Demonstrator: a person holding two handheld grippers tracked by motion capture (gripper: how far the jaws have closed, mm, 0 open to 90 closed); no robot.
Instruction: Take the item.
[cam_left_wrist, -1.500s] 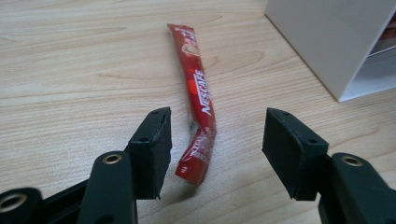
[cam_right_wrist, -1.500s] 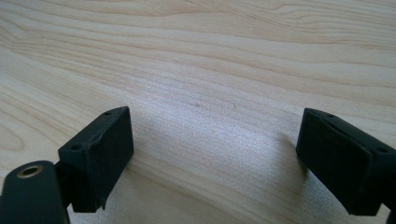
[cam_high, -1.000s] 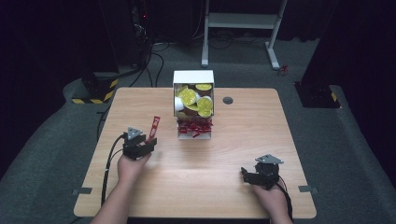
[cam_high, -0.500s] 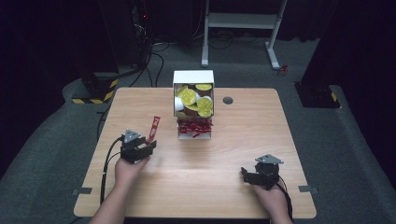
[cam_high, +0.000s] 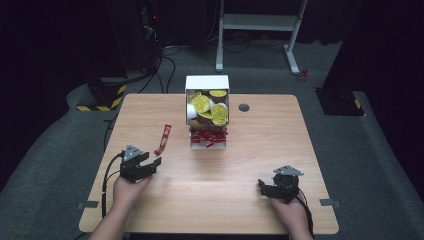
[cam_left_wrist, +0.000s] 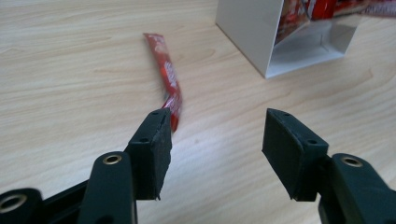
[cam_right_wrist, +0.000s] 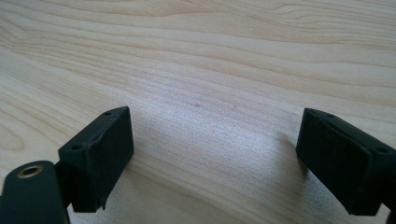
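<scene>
The left tool (cam_high: 150, 165) gapes empty, its jaws just widened; the red sachet (cam_high: 163, 139) lies left of the box (cam_high: 207, 82) at frame centre. Next: another sachet. The right tool (cam_high: 262, 187) rests open.

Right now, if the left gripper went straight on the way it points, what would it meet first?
Probably bare table. The left gripper is open with nothing between its jaws; the red sachet lies just off the left jaw's line, the white box farther right. Depth is unclear, so the sachet might be brushed.
</scene>
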